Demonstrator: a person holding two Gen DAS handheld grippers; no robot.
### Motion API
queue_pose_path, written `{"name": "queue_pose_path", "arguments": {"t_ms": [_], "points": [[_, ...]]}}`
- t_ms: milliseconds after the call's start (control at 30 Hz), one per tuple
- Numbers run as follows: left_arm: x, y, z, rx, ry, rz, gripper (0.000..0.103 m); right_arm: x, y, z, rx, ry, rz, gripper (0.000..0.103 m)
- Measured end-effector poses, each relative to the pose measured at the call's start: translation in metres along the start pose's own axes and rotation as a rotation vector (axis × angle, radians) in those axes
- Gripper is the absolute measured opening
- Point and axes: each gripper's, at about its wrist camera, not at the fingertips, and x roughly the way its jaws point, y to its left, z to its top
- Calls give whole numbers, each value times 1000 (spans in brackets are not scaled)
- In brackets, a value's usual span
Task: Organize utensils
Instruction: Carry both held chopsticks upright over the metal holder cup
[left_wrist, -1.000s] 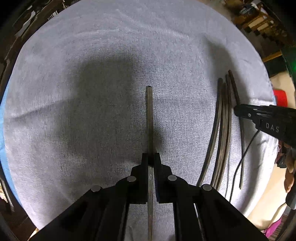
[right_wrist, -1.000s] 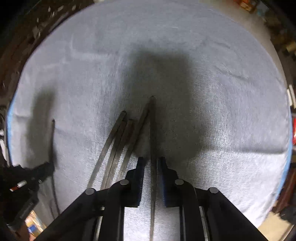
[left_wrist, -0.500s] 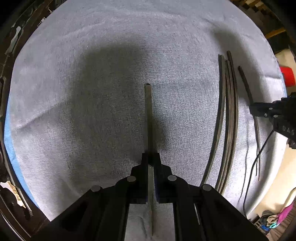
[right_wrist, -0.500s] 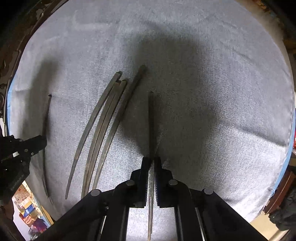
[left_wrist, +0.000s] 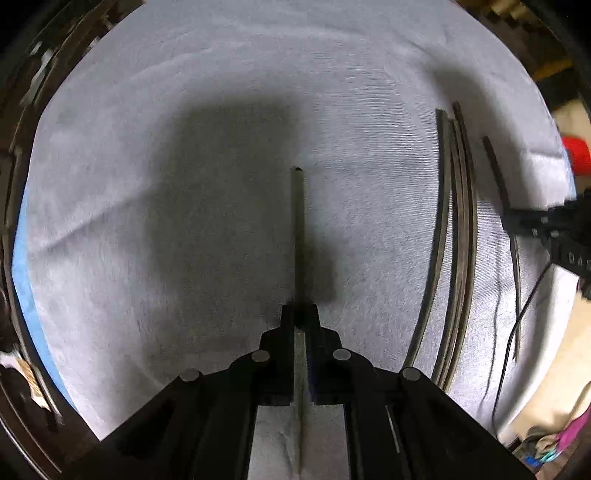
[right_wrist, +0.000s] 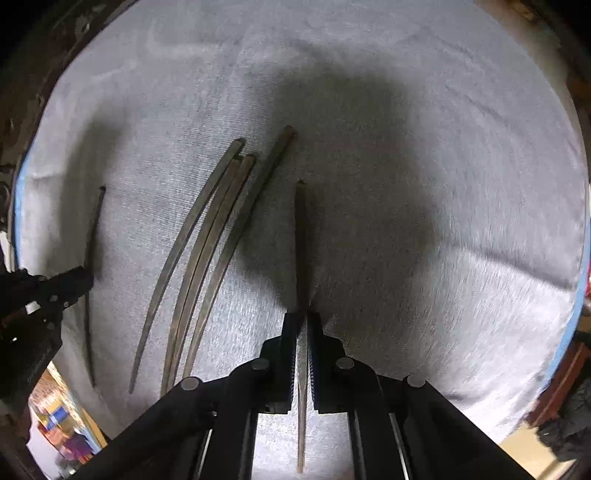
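Note:
My left gripper (left_wrist: 300, 314) is shut on a dark chopstick (left_wrist: 297, 236) that points straight ahead over the grey cloth (left_wrist: 184, 129). My right gripper (right_wrist: 303, 321) is shut on another dark chopstick (right_wrist: 301, 240), held above the cloth. Several more chopsticks (right_wrist: 207, 251) lie side by side on the cloth, just left of the right gripper; they show at the right in the left wrist view (left_wrist: 456, 240). The left gripper with its chopstick shows at the far left of the right wrist view (right_wrist: 79, 275). The right gripper shows at the right edge of the left wrist view (left_wrist: 511, 223).
The grey cloth (right_wrist: 443, 166) covers the table with a blue edge (left_wrist: 22, 258) showing at the sides. A thin black cable (left_wrist: 517, 332) hangs off the table's right side. A red object (left_wrist: 576, 155) sits beyond the cloth's right edge.
The right gripper closed on its chopstick and carried it to the right, away from the pile on the cloth. The left gripper kept hold of its chopstick and shifted slightly.

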Motion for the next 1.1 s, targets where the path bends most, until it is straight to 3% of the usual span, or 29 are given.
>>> {"name": "queue_pose_path", "arguments": {"t_ms": [267, 333, 600, 1100], "points": [[-15, 16, -40, -135, -115, -133, 5, -26, -32, -66, 114, -211, 165, 7], [-25, 17, -48, -155, -149, -138, 5, -35, -37, -82, 124, -247, 191, 7], [-72, 31, -93, -233, -338, -199, 5, -73, -45, -153, 168, -446, 215, 7], [-142, 51, -178, -325, -656, -256, 5, -141, -54, -243, 227, -751, 274, 7]]}}
